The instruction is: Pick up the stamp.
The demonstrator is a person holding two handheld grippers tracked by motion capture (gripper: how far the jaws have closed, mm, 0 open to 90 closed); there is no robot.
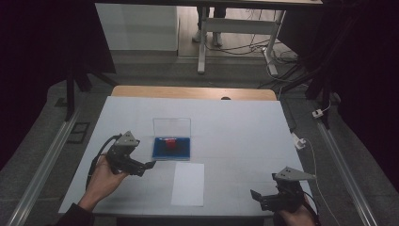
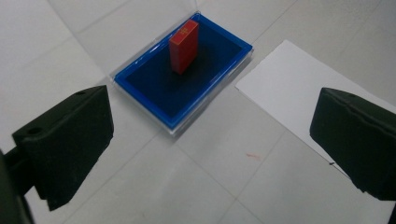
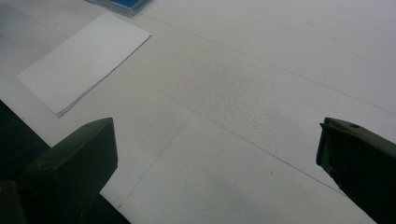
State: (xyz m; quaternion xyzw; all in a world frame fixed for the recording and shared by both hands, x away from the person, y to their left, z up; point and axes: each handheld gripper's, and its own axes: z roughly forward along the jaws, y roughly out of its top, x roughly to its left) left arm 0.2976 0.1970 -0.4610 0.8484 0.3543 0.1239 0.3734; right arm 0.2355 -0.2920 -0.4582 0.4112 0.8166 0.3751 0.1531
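**Both grippers wide apart over a mostly bare bench**

The white bench (image 1: 235,127) is seen in the middle of the high view, with wide bare surface toward its right and upper edges. The left gripper (image 1: 149,165) is held at lower left of centre, its fingers (image 2: 70,140) released and spread wide, nothing between them. The right gripper (image 1: 256,196) is held close to the near edge at lower right, its fingers (image 3: 70,168) likewise released and empty, with open surface ahead of them.

The blue tray (image 1: 160,151) is placed centre-left in the high view, just beside the left gripper's tips, with a clear lid (image 1: 171,126) stood up at its far side. In the tray a red block (image 2: 184,45) is stood on end, its long axis upright; in the left gripper view it is seen at upper centre, leaning slightly toward the top of the frame.

A white sheet of paper (image 1: 188,183) is laid flat just below the tray, near it but apart, between the two grippers. Nothing is found between the left fingers and the tray.
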